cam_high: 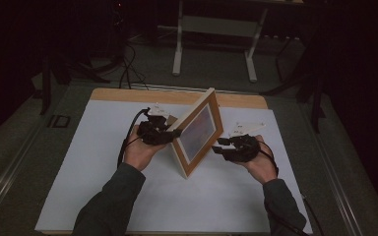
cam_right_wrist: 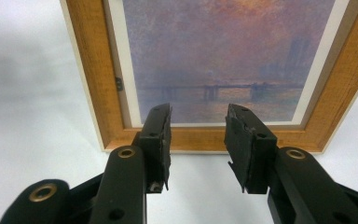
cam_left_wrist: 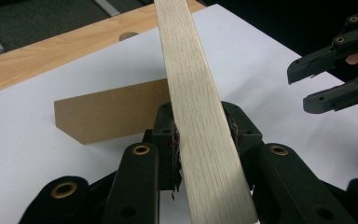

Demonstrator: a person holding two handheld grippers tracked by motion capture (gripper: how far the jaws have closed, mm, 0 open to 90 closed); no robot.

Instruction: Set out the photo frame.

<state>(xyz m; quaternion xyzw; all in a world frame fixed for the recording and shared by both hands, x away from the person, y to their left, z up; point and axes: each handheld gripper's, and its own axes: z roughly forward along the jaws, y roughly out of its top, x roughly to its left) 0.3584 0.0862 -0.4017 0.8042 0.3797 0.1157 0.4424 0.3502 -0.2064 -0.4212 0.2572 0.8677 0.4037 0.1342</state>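
Observation:
A wooden picture frame [cam_high: 199, 132] with a hazy purple and orange painting stands tilted on one corner in the middle of the white sheet. My left gripper [cam_high: 174, 133] is shut on the frame's pale side edge [cam_left_wrist: 198, 107], one pad on each face. In the left gripper view, the brown back stand [cam_left_wrist: 107, 114] sticks out behind the frame. My right gripper [cam_high: 216, 145] is open just in front of the picture, apart from it. In the right gripper view the frame [cam_right_wrist: 214, 56] faces that gripper [cam_right_wrist: 198, 121], whose jaws stand empty before the lower rail.
A white sheet [cam_high: 103, 162] covers a wooden table, whose bare strip [cam_high: 128, 96] shows along the far edge with a hole [cam_left_wrist: 128, 35] in it. Beyond stand white metal table legs [cam_high: 177, 44] on a dark floor, with cables [cam_high: 128, 69].

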